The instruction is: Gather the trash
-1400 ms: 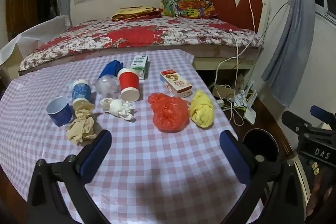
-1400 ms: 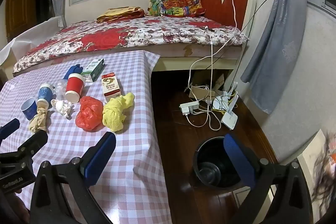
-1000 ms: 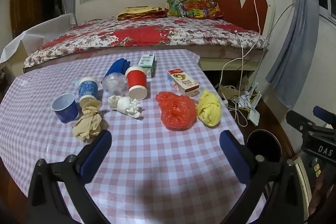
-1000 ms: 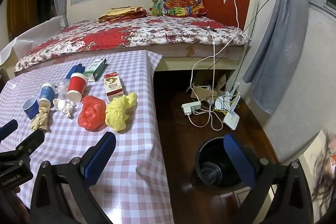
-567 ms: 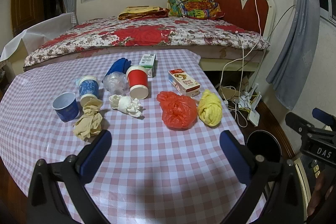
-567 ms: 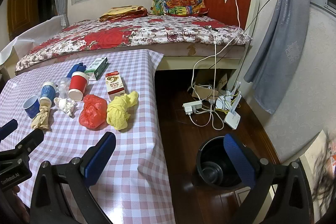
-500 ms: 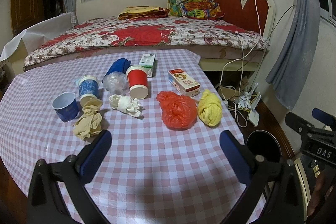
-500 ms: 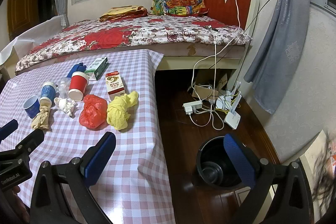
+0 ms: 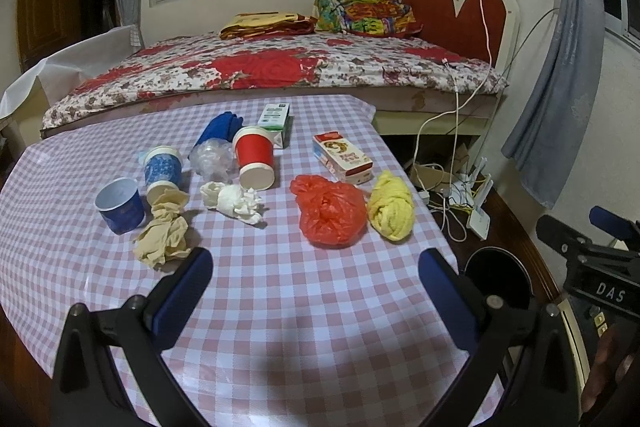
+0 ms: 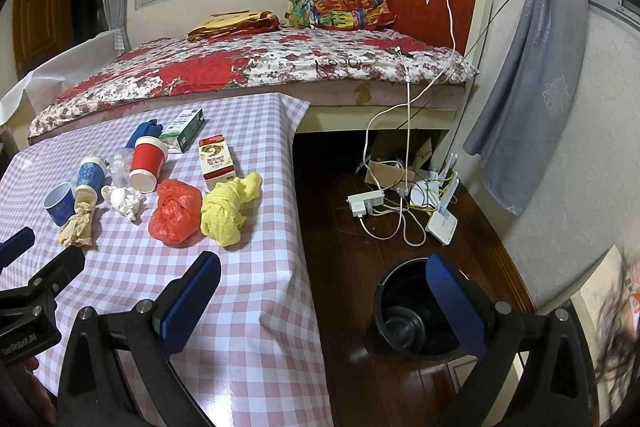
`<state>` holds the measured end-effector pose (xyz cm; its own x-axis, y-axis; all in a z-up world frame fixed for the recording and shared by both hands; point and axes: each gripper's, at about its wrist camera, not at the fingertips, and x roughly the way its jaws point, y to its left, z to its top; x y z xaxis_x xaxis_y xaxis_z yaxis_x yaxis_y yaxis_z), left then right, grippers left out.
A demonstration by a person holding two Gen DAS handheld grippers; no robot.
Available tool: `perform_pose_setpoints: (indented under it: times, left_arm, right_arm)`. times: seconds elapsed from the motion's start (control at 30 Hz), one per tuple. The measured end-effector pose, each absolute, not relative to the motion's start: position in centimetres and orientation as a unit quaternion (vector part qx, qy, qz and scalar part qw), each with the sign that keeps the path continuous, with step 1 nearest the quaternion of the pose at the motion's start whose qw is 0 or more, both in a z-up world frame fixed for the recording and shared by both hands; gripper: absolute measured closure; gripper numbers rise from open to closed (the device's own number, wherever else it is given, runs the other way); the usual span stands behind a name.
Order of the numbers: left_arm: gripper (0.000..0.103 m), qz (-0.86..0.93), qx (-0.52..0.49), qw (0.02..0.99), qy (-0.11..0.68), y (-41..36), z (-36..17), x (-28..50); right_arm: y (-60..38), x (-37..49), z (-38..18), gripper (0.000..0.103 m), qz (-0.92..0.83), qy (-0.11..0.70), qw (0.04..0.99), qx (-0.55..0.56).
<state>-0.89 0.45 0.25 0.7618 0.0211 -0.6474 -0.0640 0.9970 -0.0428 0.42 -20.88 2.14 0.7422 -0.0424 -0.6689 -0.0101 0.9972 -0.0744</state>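
Note:
Trash lies on a pink checked table (image 9: 280,307): a red plastic bag (image 9: 330,213), a yellow cloth wad (image 9: 392,205), white crumpled paper (image 9: 234,201), a beige wad (image 9: 162,237), a red cup (image 9: 256,157), two blue cups (image 9: 120,205), a clear plastic wad (image 9: 210,157) and two cartons (image 9: 342,159). A black bin (image 10: 418,311) stands on the floor right of the table. My left gripper (image 9: 316,283) is open and empty above the table's near part. My right gripper (image 10: 324,291) is open and empty, over the table edge and bin.
A bed (image 9: 280,67) with a flowered cover stands behind the table. A power strip (image 10: 364,203), cables and a white router (image 10: 442,221) lie on the dark wood floor (image 10: 340,267) beyond the bin. A grey curtain (image 10: 520,87) hangs at the right wall.
Both grippers have drifted slightly; the table items sit a little lower and nearer in the views. Nothing was grasped or moved.

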Motion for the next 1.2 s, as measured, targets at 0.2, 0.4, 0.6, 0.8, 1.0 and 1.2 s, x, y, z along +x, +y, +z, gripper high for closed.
perform_pose_setpoints:
  times: [0.2, 0.4, 0.6, 0.8, 1.0, 1.2]
  left_arm:
    - [0.000, 0.021, -0.031, 0.938, 0.346, 0.23, 0.28, -0.81]
    - [0.000, 0.017, -0.030, 0.939, 0.343, -0.32, 0.53, -0.87]
    - [0.000, 0.017, -0.030, 0.939, 0.342, -0.50, 0.58, -0.91]
    - [0.000, 0.017, -0.031, 0.939, 0.343, -0.42, 0.56, -0.91]
    - [0.000, 0.017, -0.031, 0.939, 0.342, -0.48, 0.54, -0.92]
    - [0.000, 0.017, -0.031, 0.939, 0.342, -0.45, 0.52, -0.95]
  right_arm:
    - [-21.09, 0.33, 1.99, 0.000, -0.009, 0.359, 0.933, -0.035]
    - [-21.68, 0.32, 1.75, 0.000, -0.007, 0.361, 0.932, -0.033]
    - [-21.55, 0.32, 1.83, 0.000, -0.008, 0.362, 0.931, -0.032]
    - [-21.71, 0.31, 1.76, 0.000, -0.008, 0.362, 0.931, -0.031]
    - [-21.67, 0.31, 1.75, 0.000, -0.008, 0.363, 0.931, -0.031]
    - [-21.70, 0.32, 1.74, 0.000, -0.008, 0.363, 0.931, -0.031]
